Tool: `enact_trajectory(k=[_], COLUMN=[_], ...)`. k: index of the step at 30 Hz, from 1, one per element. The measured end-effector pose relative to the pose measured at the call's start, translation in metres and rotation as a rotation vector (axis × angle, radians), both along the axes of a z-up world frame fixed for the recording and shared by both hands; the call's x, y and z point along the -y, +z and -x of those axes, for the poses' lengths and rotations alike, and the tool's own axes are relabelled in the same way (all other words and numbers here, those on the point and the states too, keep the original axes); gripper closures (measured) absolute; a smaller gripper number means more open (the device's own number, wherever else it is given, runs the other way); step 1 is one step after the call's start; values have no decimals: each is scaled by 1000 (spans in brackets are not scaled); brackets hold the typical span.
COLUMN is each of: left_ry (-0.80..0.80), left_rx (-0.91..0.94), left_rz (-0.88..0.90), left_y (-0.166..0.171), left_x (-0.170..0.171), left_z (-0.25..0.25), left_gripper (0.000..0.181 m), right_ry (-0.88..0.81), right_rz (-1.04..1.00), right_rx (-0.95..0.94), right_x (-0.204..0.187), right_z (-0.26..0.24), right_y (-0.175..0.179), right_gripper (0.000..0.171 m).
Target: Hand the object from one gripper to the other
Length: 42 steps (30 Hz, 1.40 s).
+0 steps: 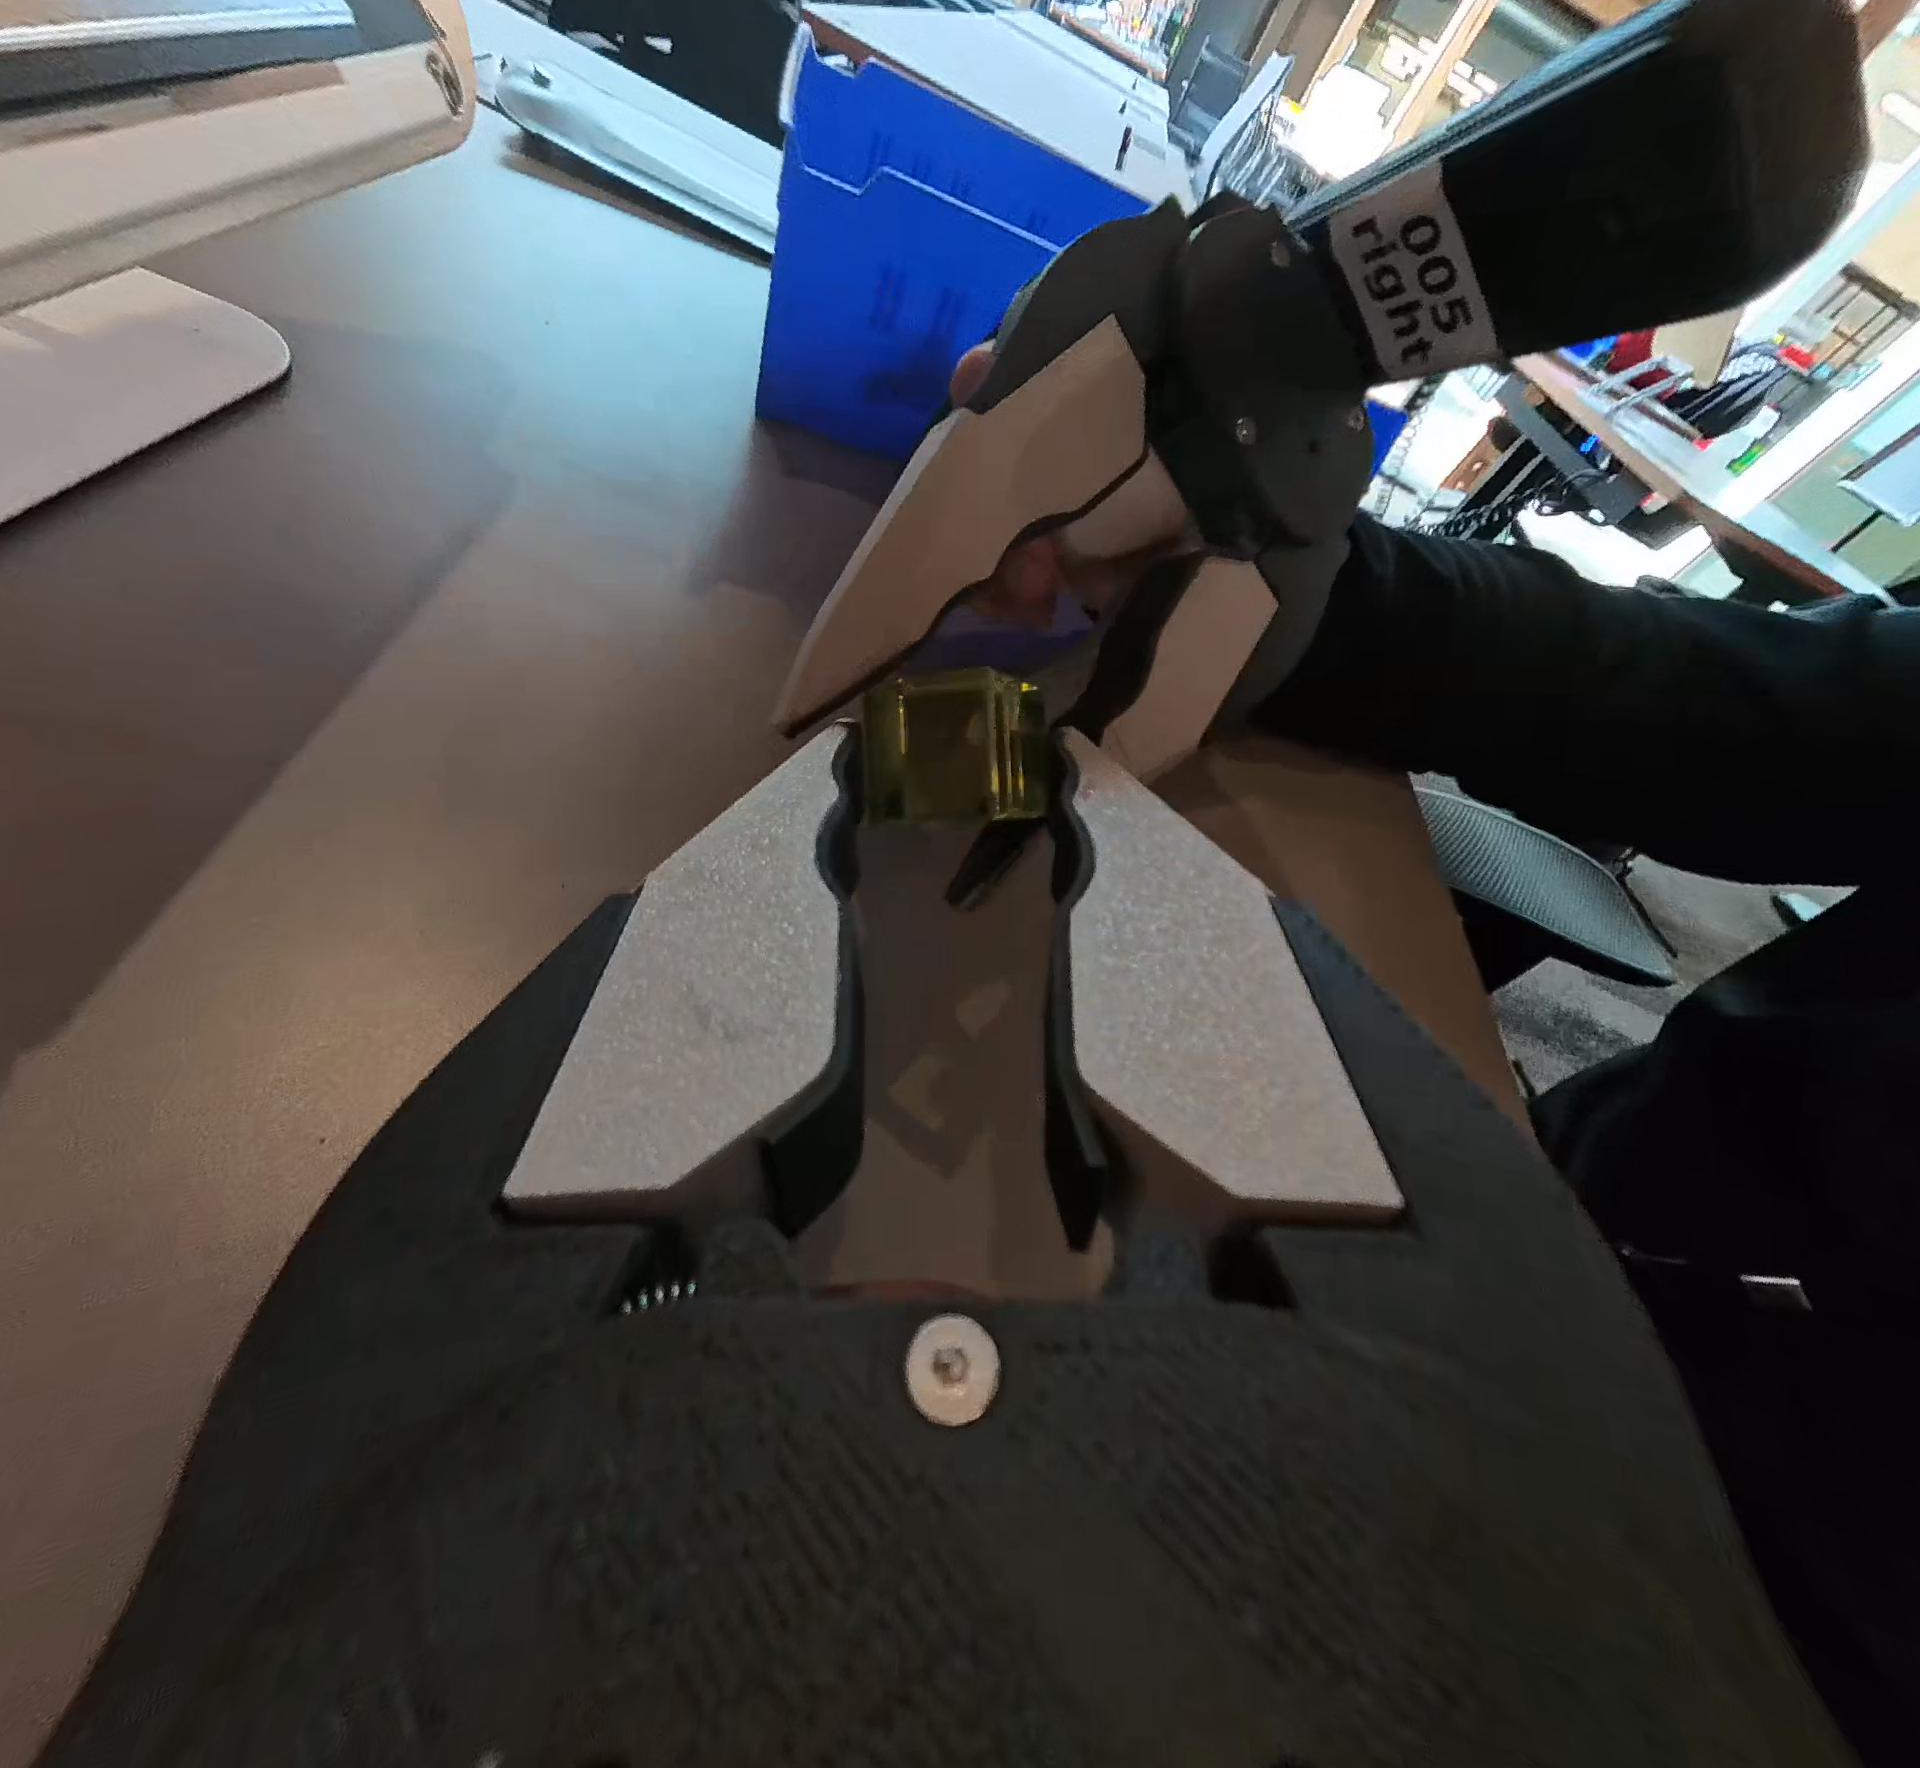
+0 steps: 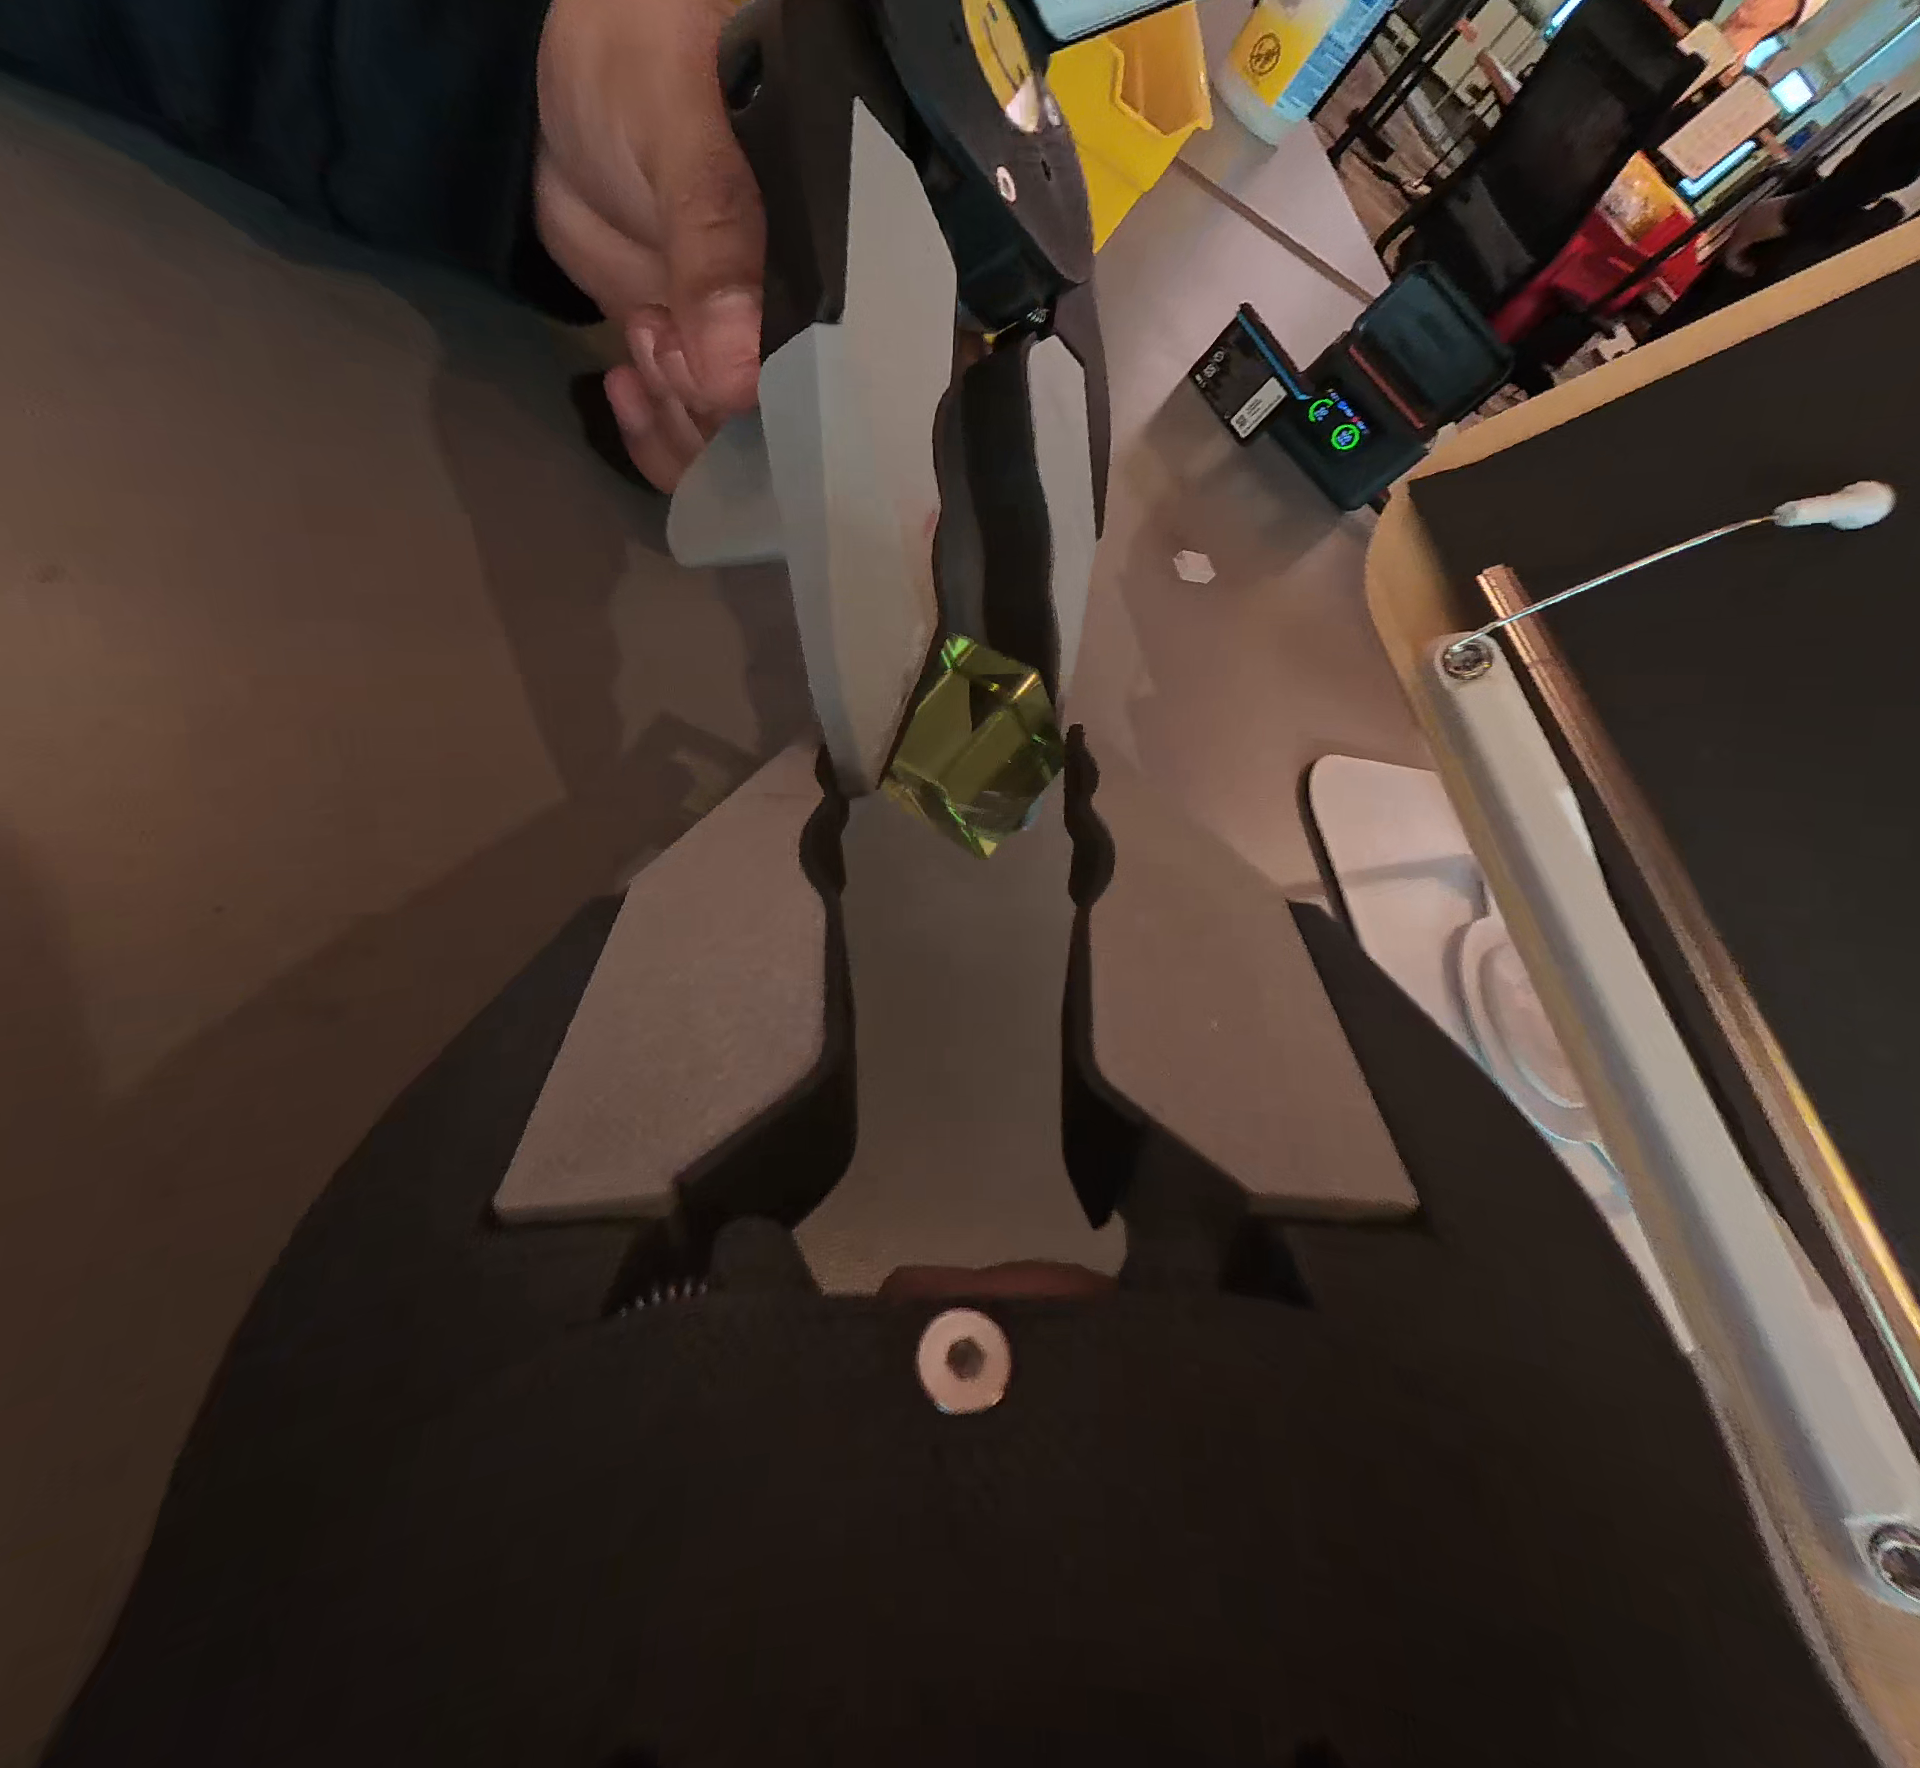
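Blue bin behind monitor base; yellow bin, charger on table.

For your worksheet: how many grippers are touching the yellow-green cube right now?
1 for certain. The left gripper clamps the cube between its fingertips. The right gripper straddles it with open jaws; a gap shows on one side, and any contact may be hidden.

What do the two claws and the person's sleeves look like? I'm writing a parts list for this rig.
Both the left claw and the right claw have black textured bodies, pale grey wedge fingers with wavy black inner pads, and a silver screw at the base. Each carries a white label. The sleeves are dark.
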<state>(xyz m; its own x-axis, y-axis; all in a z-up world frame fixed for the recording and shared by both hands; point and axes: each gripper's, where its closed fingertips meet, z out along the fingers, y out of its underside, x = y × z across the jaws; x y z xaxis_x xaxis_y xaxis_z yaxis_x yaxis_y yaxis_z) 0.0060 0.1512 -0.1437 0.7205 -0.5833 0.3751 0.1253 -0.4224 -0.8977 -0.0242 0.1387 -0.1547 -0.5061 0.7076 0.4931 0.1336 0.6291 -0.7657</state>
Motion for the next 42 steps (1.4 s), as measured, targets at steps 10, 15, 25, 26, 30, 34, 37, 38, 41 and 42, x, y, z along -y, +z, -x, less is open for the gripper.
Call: enact_trajectory(k=[10, 15, 25, 26, 30, 34, 37, 38, 41, 42], left_ry=[145, 152, 169, 162, 155, 147, 145, 143, 135, 133], left_rx=[-54, -78, -173, -185, -228, -243, -247, -249, -257, -258], left_rz=[-82, -91, -58, -59, -71, -72, -67, -64, -56, -56], left_y=[7, 7, -4, -5, -7, -8, -9, -10, -12, -12], left_x=[-12, -12, -16, -15, -14, -14, -14, -14, -14, -14], left_z=[24, 25, 22, 20, 16, 14, 14, 14, 12, 12], left_gripper=[142, 143, 150, 150, 150, 150, 151, 151, 151, 151], right_ry=[-303, -548, -965, -1034, -1265, -1300, -1233, -1167, -896, -830], right_rz=[-100, 10, -47, -69, -136, -167, -187, -159, -27, -8], right_rx=[-65, -158, 24, 74, 290, 389, 296, 258, 178, 169], right_x=[-47, -70, -170, -191, -263, -272, -251, -233, -160, -140], right_z=[9, -13, -136, -149, -198, -203, -171, -152, -87, -70], right_y=[18, 69, 129, 124, 93, 86, 108, 113, 114, 108], right_gripper=[133, 133, 133, 133, 130, 126, 128, 129, 135, 138])
